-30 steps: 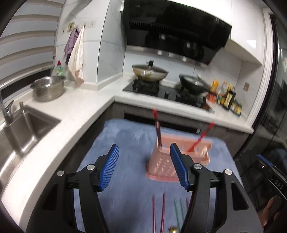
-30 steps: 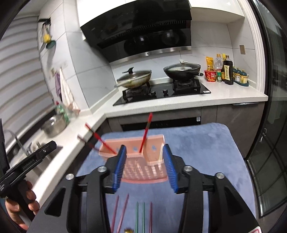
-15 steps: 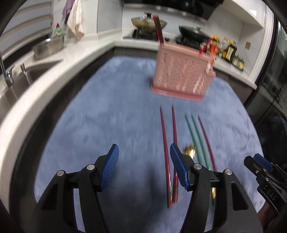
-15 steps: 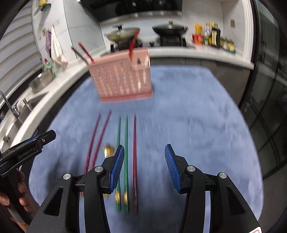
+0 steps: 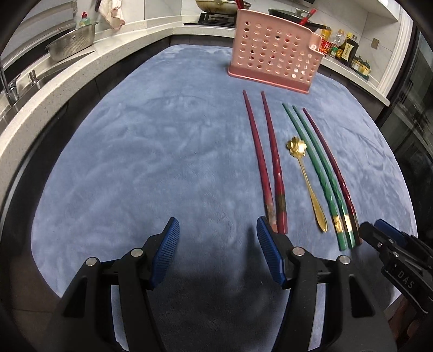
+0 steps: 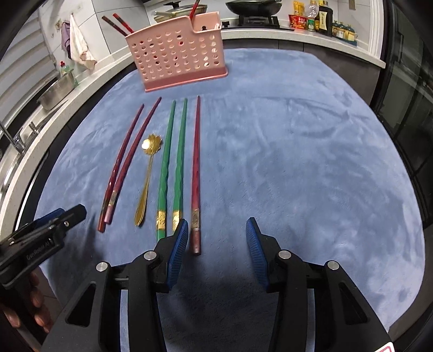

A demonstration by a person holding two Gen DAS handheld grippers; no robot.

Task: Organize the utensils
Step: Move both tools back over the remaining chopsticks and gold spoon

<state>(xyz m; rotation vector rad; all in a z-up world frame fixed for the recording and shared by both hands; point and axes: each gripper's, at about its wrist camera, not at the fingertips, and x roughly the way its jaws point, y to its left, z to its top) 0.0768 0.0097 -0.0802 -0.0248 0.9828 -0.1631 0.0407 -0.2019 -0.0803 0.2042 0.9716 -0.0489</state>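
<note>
A pink perforated holder (image 5: 273,54) (image 6: 178,56) stands at the far side of the blue mat (image 5: 148,149) (image 6: 297,149), with red chopsticks (image 6: 119,23) in it. On the mat lie a maroon chopstick pair (image 5: 266,162) (image 6: 127,157), a gold spoon (image 5: 305,178) (image 6: 147,176), a green pair (image 5: 316,165) (image 6: 173,162) and a single dark red chopstick (image 5: 330,162) (image 6: 196,162). My left gripper (image 5: 216,224) (image 6: 67,216) is open over bare mat, just left of the maroon pair's near ends. My right gripper (image 6: 216,224) (image 5: 379,235) is closing; the dark red chopstick's near end lies between its jaws, untouched.
A white counter wraps the left and far sides, with a sink, a steel bowl (image 5: 73,46) and a hob with pans. Sauce bottles (image 5: 343,48) stand at the far right. A hand (image 6: 35,306) holds the left gripper. Dark cabinet fronts border the mat's right edge.
Both grippers have dropped and tilted down from facing the holder to hovering low over the near ends of the utensils. The right jaws have narrowed slightly.
</note>
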